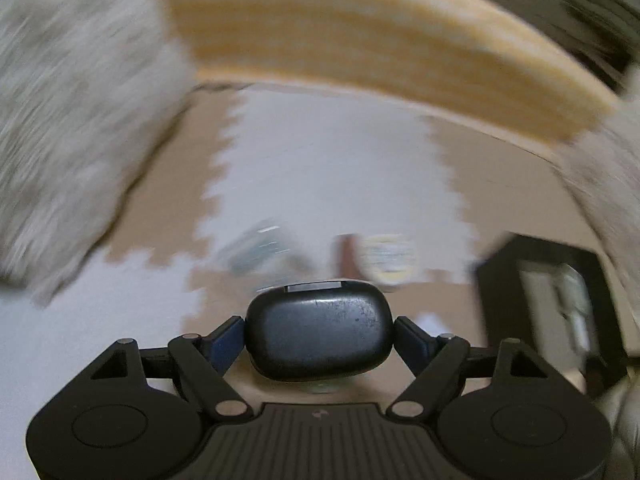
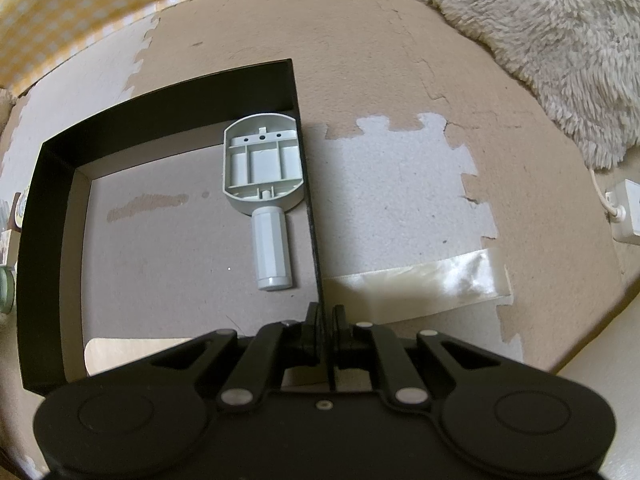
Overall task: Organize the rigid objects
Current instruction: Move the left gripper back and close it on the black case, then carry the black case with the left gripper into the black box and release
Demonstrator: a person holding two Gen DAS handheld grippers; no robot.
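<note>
My left gripper is shut on a rounded black case, held off the foam floor mat with its pads pressing both sides. In the right wrist view, my right gripper is shut on the right wall of a black open box. Inside the box, against that wall, lies a grey plastic handled part with its hollow side up. The same black box appears blurred at the right of the left wrist view.
Blurred small objects lie on the mat beyond the case. A fluffy grey rug lies at the upper right, a yellow checked cloth at the upper left. A white plug block sits at the right edge. Clear tape crosses the mat.
</note>
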